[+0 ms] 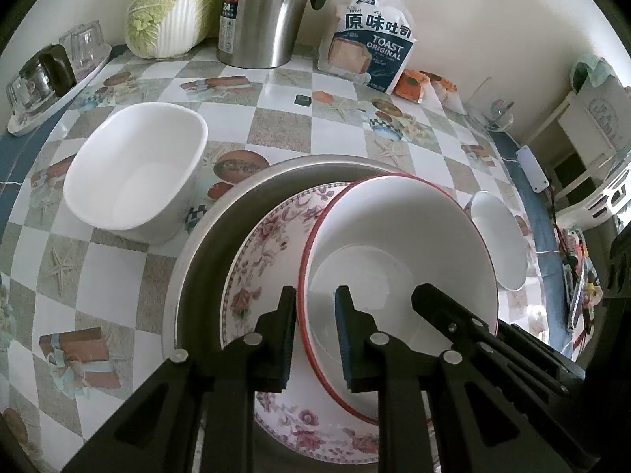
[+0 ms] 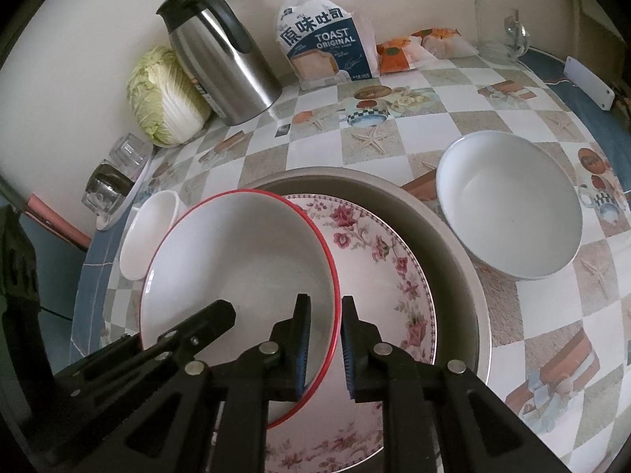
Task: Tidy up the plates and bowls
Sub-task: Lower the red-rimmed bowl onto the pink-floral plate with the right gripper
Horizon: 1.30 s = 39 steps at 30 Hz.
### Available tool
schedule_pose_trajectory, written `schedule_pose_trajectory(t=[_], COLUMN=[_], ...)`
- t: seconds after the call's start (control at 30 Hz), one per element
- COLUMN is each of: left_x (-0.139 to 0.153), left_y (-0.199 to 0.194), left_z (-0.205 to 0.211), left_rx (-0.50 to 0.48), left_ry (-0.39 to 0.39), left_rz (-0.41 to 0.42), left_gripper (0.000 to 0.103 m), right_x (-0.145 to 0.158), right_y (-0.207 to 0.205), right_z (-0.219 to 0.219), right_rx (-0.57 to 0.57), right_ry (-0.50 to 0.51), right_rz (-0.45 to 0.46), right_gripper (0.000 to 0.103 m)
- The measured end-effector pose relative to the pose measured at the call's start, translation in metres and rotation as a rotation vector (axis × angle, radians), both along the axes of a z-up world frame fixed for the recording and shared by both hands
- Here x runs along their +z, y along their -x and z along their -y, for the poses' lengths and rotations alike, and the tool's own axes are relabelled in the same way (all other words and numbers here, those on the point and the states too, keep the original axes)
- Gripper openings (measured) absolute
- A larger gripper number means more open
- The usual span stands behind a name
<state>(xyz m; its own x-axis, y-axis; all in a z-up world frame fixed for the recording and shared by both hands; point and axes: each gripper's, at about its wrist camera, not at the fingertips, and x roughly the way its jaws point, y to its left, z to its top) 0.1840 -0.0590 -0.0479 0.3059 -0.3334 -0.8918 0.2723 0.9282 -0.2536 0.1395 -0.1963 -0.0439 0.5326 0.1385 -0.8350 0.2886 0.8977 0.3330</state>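
On the checkered counter, a red-rimmed bowl sits on a floral plate inside a grey basin. The left gripper straddles its left rim, jaws narrowly apart. The right gripper, jaws opening, straddles its right rim.

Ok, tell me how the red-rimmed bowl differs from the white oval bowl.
The red-rimmed bowl is round with a red edge; the white oval bowl is plain and oblong. The red-rimmed bowl sits tilted on the floral plate; the white oval bowl stands flat on the table. Both are white inside and empty.
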Motion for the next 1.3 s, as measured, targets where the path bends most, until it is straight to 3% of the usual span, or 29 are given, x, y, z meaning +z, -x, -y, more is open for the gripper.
schedule_pose_trajectory(t=[1.3], left_x=[-0.0078], left_y=[-0.0077], left_z=[-0.0090], left_rx=[0.054], left_ry=[0.043], left_rz=[-0.028], left_gripper=[0.023], right_x=[-0.0049], right_y=[-0.0072], right_z=[0.0014], right_rx=[-0.008], right_ry=[-0.032], right_rz=[0.034], right_gripper=[0.022])
